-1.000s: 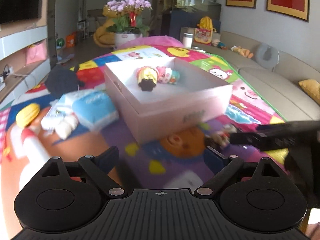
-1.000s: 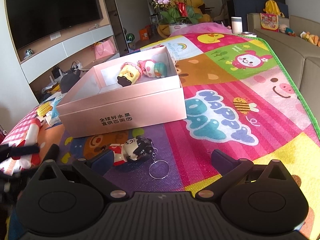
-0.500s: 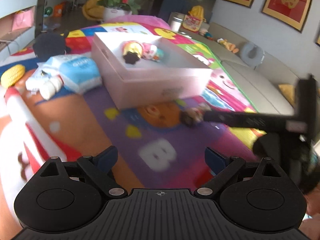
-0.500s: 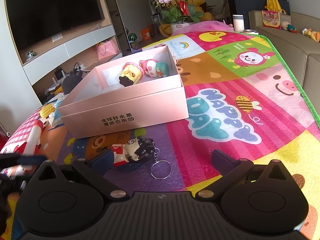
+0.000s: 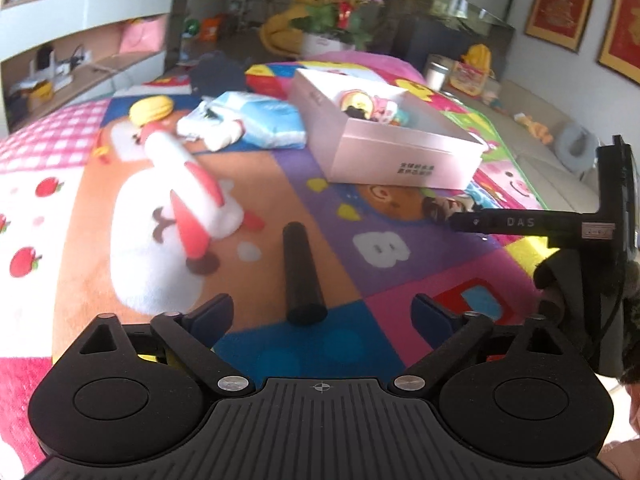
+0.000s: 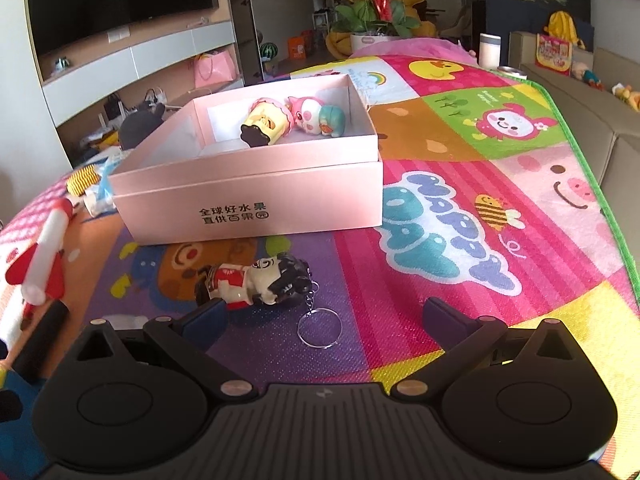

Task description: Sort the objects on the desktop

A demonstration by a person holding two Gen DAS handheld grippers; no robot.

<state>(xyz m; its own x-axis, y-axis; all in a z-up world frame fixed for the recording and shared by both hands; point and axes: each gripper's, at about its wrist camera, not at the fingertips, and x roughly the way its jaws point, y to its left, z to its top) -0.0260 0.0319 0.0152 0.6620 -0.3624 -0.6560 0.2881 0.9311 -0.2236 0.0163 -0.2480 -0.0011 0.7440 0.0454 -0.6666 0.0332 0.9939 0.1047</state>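
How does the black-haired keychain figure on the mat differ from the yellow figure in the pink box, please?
The keychain figure lies on the mat, outside the pink box; the yellow figure lies inside it. The keychain figure has a chain and metal ring; the yellow figure shows none. Both lie tipped over.

Surface: colourful cartoon play mat [image 6: 460, 208]. Directly on it: open pink box [image 6: 248, 196], mid-mat; figurine keychain [image 6: 256, 284] lying on its side just in front of the box; black cylinder [image 5: 302, 276]; red-and-white rocket toy [image 5: 188, 184] beside it; blue-white tissue pack [image 5: 256, 124], yellow toy [image 5: 151, 109] and dark object [image 5: 216, 74] left of the box.
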